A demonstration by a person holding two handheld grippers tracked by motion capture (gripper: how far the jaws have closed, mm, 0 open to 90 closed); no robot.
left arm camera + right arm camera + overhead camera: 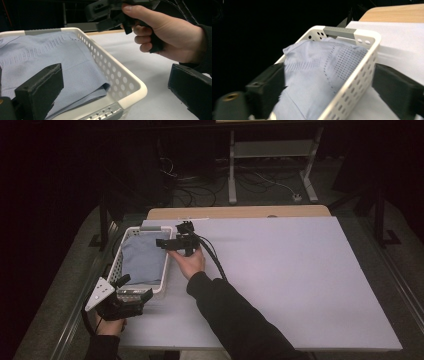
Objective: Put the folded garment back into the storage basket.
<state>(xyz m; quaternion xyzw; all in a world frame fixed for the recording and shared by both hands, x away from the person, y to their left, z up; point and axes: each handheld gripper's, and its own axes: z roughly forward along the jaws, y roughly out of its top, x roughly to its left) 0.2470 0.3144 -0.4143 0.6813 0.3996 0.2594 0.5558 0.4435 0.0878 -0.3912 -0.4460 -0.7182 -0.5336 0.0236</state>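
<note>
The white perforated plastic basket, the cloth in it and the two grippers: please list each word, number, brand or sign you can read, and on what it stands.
None can be read.
White perforated plastic basket: no print.
Folded pale blue knitted cloth: no label.
Black left gripper and black right gripper: no markings legible.

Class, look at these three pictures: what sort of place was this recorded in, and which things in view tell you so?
Probably a lab or workshop set up for recording, not a home: a work table under a plain white sheet, loose cables on the floor behind, a metal-framed bench, and a handheld left gripper near a basket.
</note>
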